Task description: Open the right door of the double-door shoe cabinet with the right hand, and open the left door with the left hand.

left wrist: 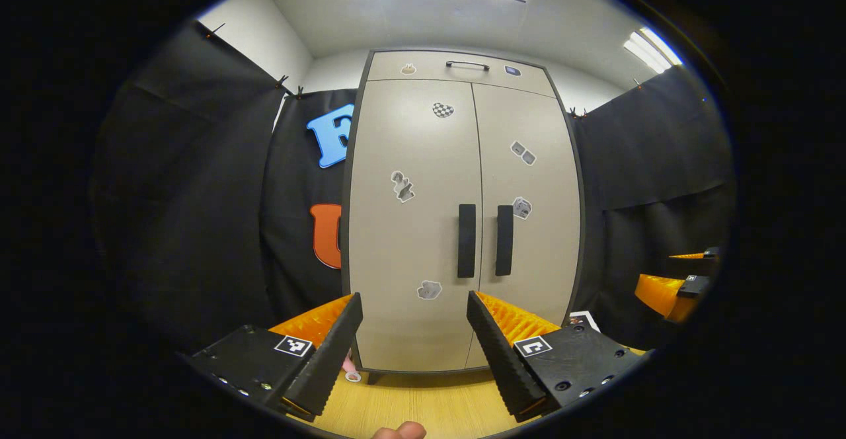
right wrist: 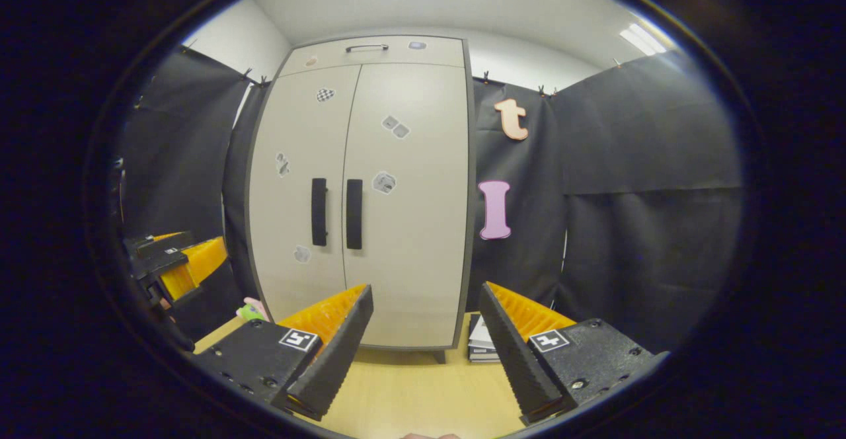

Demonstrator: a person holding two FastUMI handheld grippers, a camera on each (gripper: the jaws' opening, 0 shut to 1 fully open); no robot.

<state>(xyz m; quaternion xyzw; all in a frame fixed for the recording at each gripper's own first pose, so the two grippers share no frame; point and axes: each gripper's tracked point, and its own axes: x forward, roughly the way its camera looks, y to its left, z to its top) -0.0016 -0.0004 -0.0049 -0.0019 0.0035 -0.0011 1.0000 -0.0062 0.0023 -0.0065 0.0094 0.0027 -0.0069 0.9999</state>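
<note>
The shoe cabinet [left wrist: 462, 214] stands upright on the wooden table [left wrist: 410, 412], both doors closed, its two black handles [left wrist: 466, 240] side by side at the middle seam. The left gripper [left wrist: 415, 330] hangs well short of the left door [left wrist: 413, 227] with its fingers spread wide and nothing between them. In the right gripper view, the right gripper [right wrist: 426, 323] is likewise spread and empty, facing the right door [right wrist: 406, 201] with open table ahead. Black cloth closes in on both sides of the cabinet. A stack of books [right wrist: 484, 346] lies just beside its right foot. Small stickers [left wrist: 402, 186] dot the doors; no writing on them can be read.
</note>
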